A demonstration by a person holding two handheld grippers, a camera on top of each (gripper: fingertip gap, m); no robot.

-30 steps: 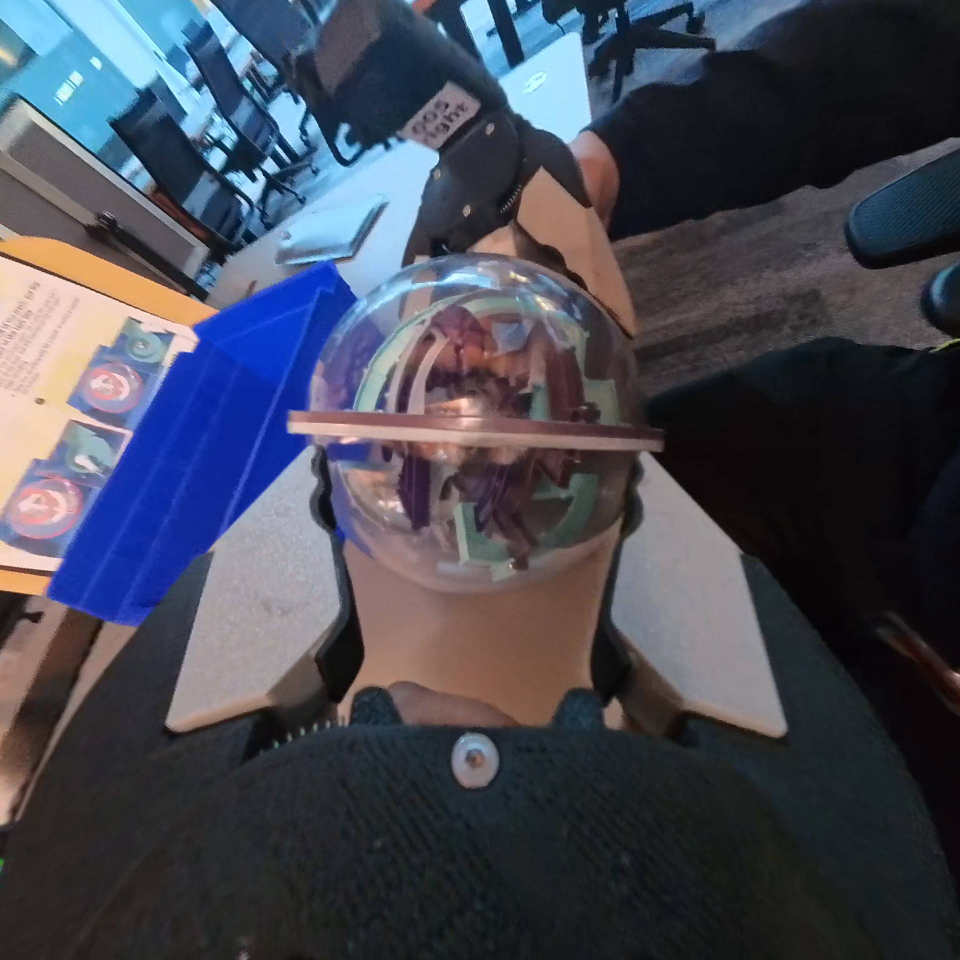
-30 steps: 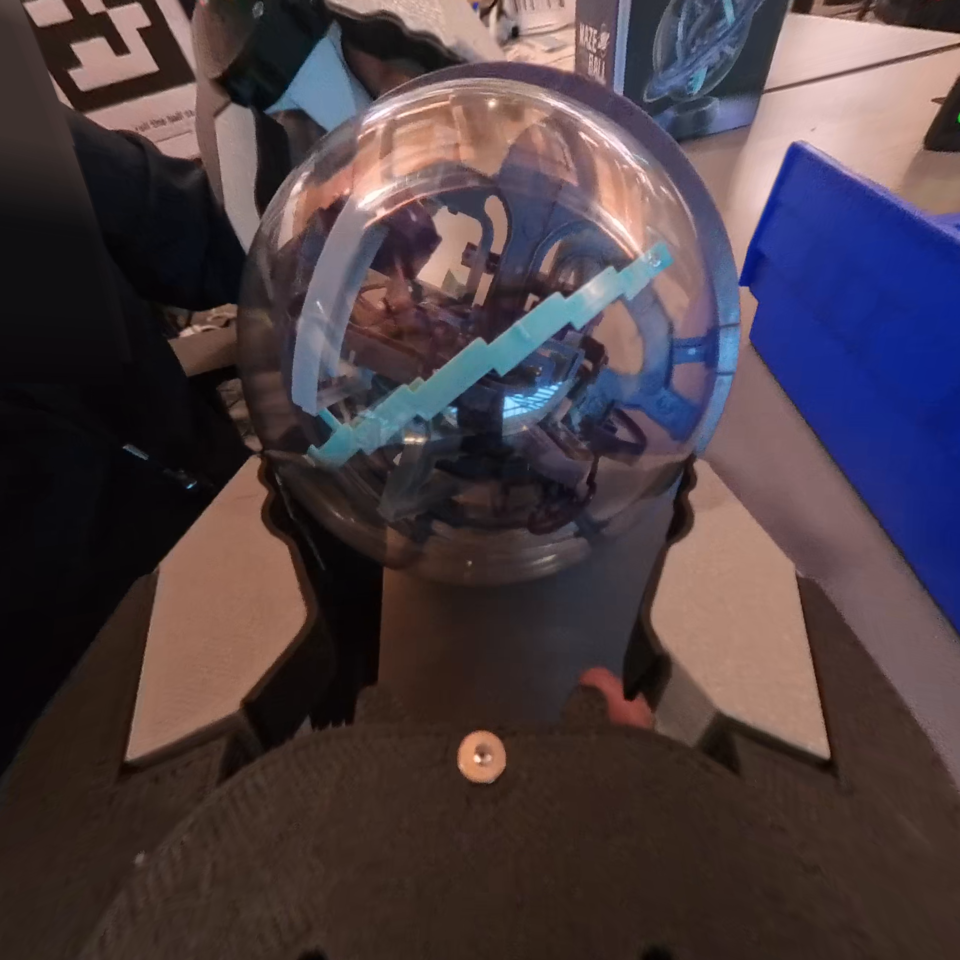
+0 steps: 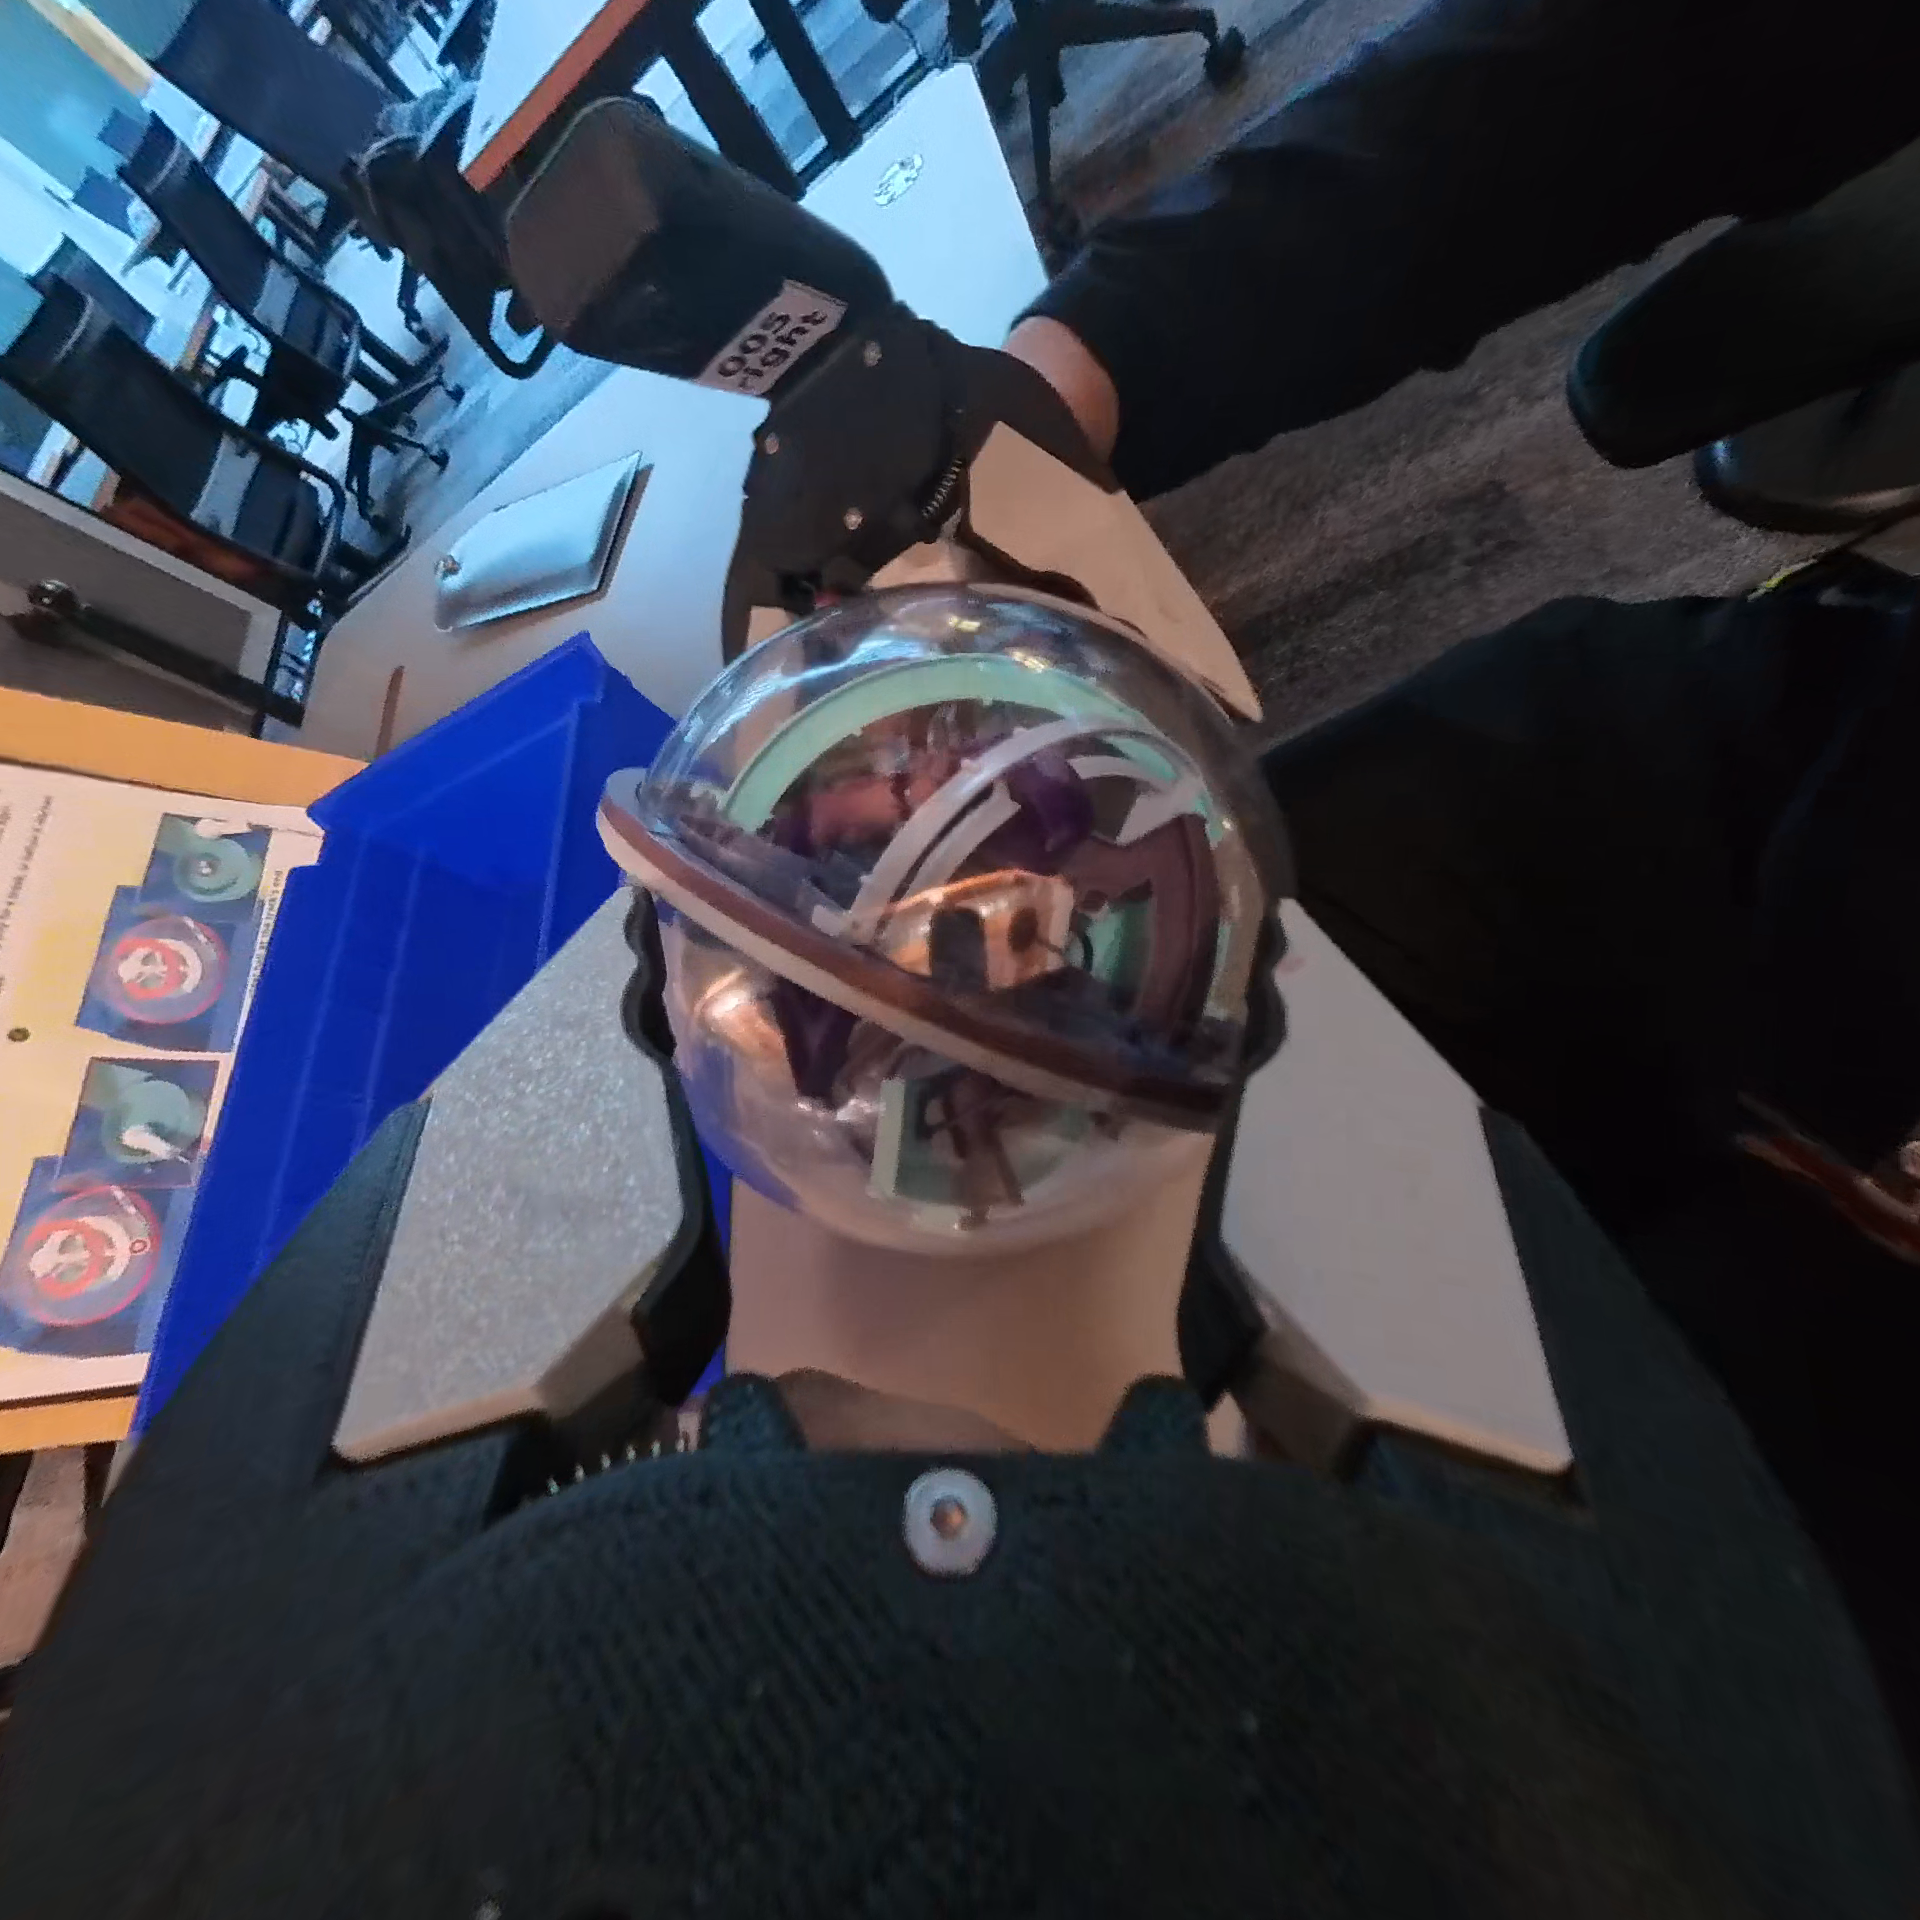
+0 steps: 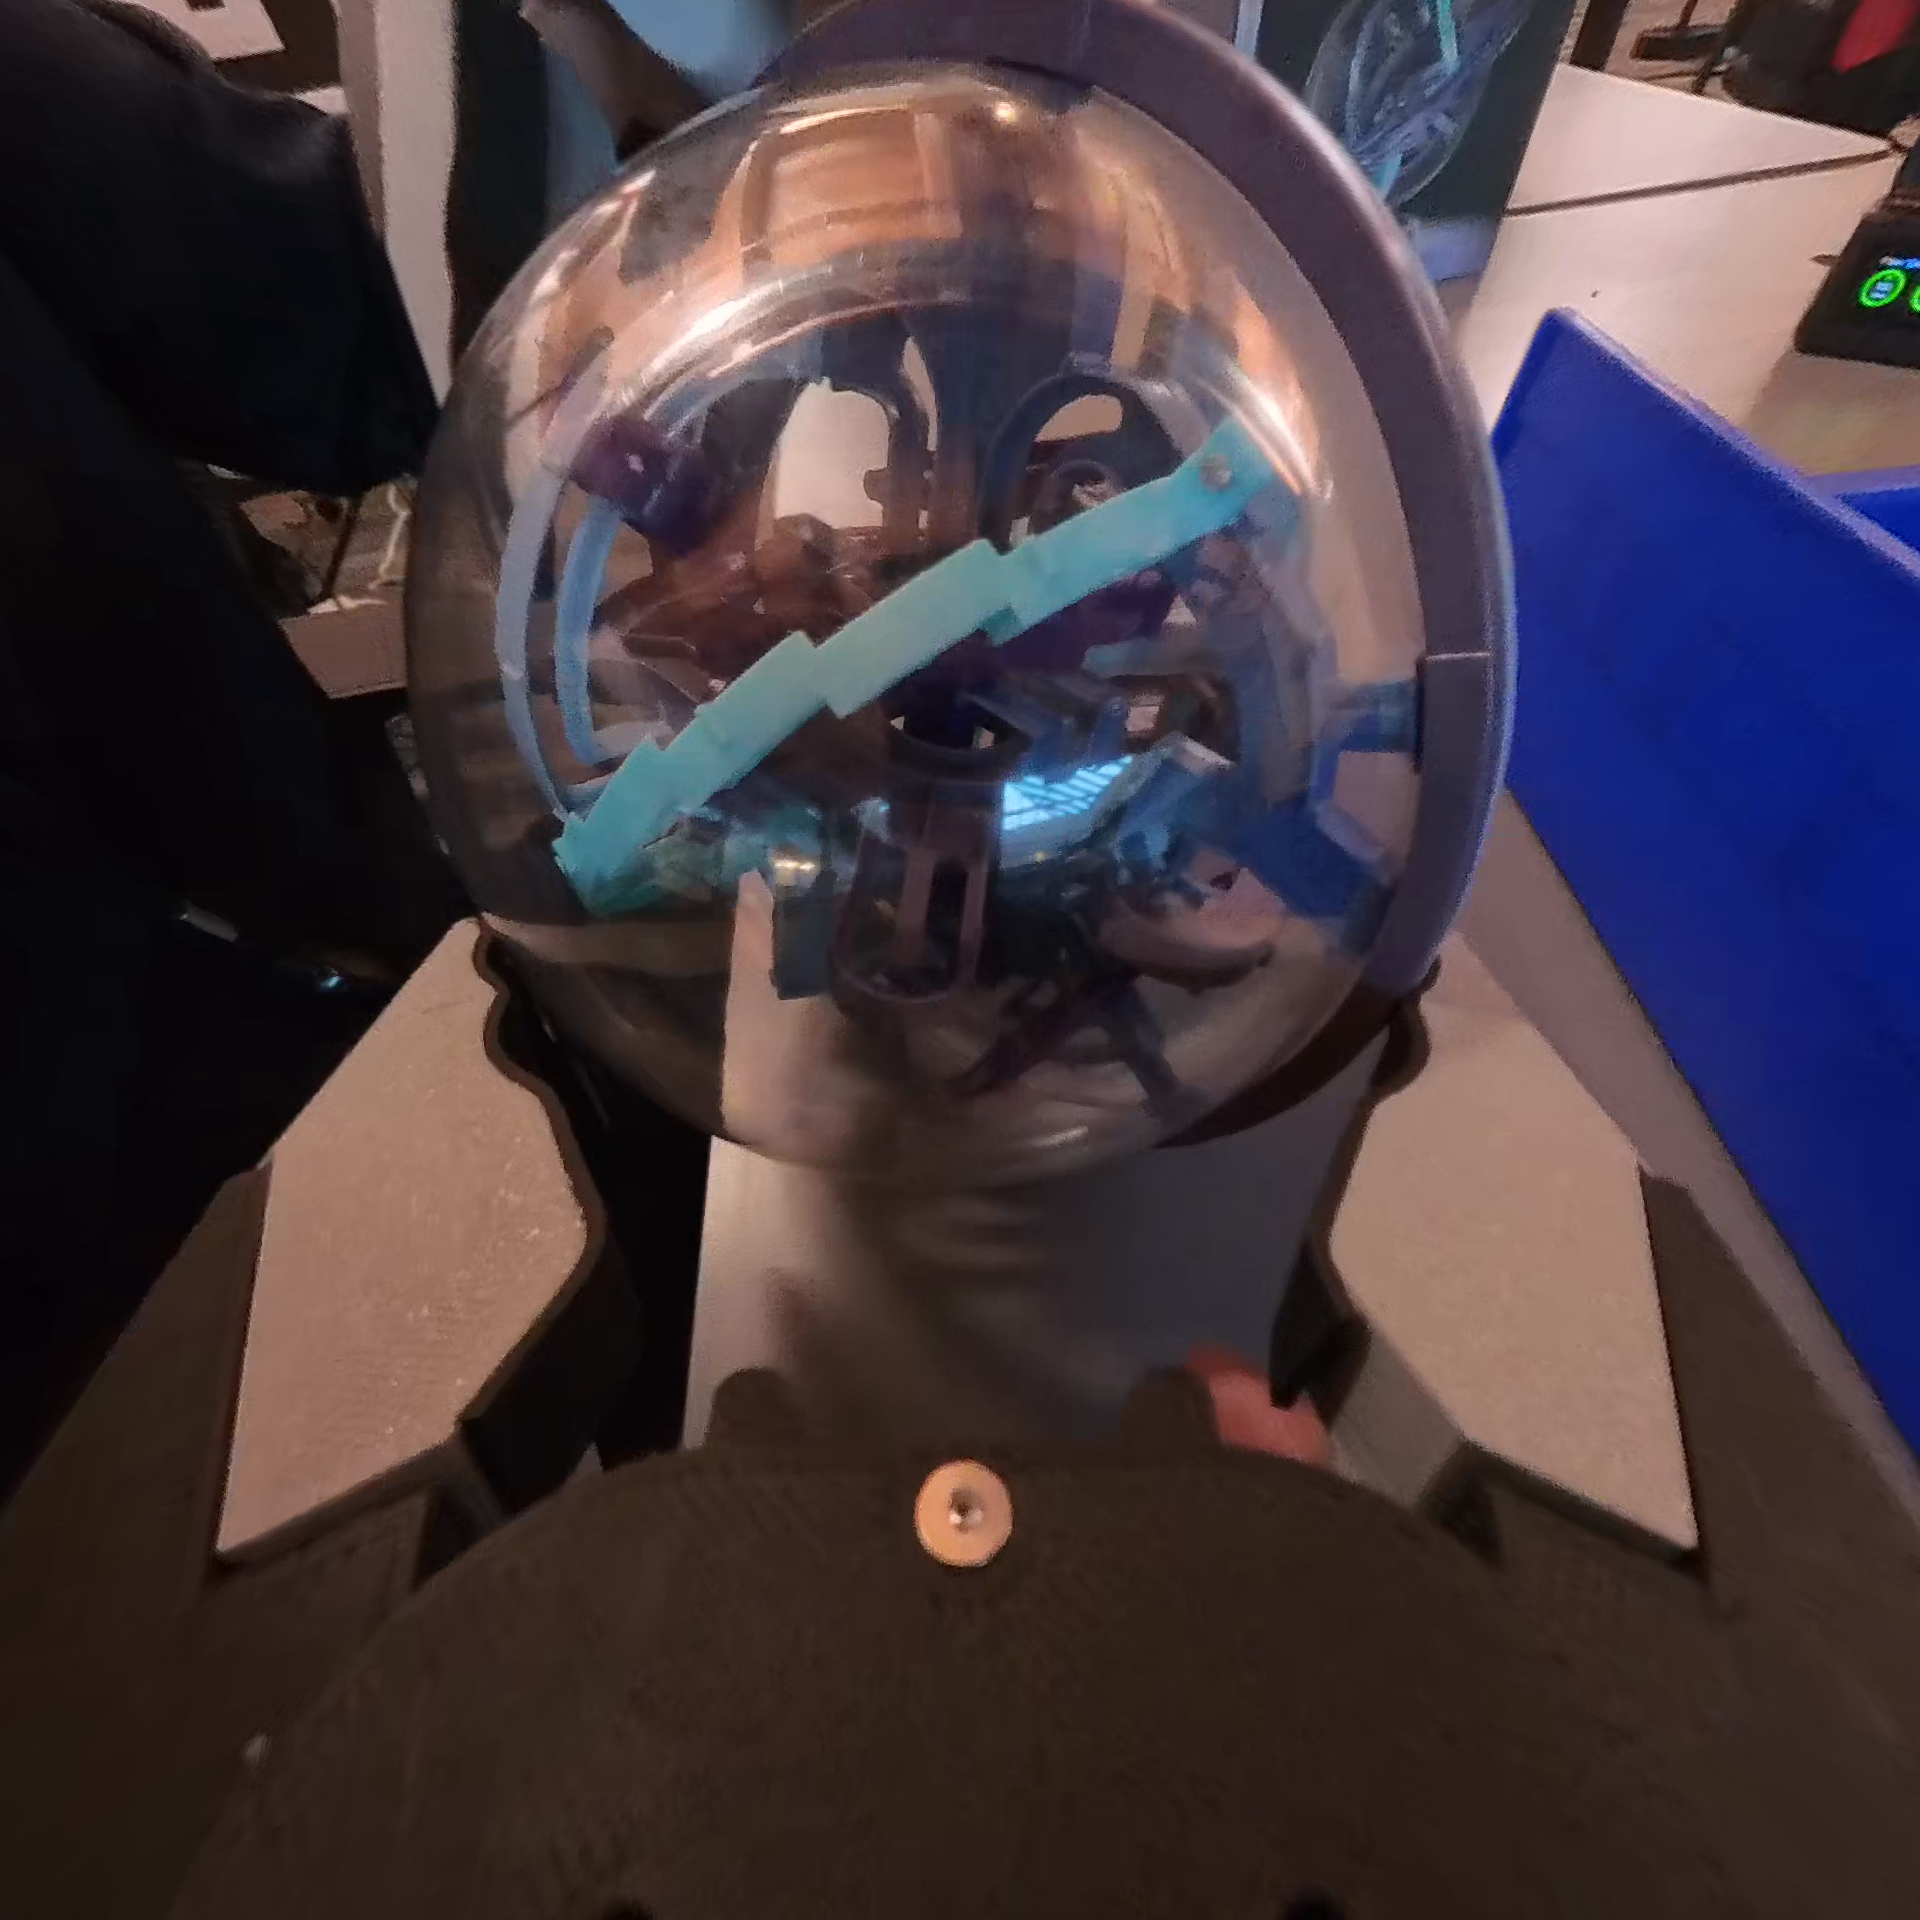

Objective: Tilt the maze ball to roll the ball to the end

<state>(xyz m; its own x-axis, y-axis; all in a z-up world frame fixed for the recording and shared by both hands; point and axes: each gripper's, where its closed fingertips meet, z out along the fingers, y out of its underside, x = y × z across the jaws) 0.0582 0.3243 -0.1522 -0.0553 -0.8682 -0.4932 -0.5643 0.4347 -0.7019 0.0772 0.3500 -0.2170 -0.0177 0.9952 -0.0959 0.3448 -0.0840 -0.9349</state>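
The maze ball (image 3: 935, 914) is a clear sphere with teal, purple and white tracks inside and a dark ring around its middle. My left gripper (image 3: 951, 997) is shut on its sides, and the ring slopes down to the right. My right gripper (image 4: 951, 977) is shut on the same maze ball (image 4: 935, 623) from the opposite side, and it shows behind the sphere in the left wrist view (image 3: 862, 457). A stepped teal track (image 4: 883, 665) runs diagonally inside. A small grey ball (image 4: 1216, 475) sits near its upper end.
A blue bin (image 3: 416, 987) stands on the grey table, left of the sphere, and shows at the right in the right wrist view (image 4: 1714, 779). A printed sheet (image 3: 104, 1039) lies past it. A dark box (image 4: 1382, 104) and a device with green lights (image 4: 1870, 291) stand farther back. A person's dark sleeve (image 3: 1455, 208) is close.
The sphere has been turned: its ring was level in the left wrist view and now slopes down to the right. In the right wrist view it sits higher and nearer.
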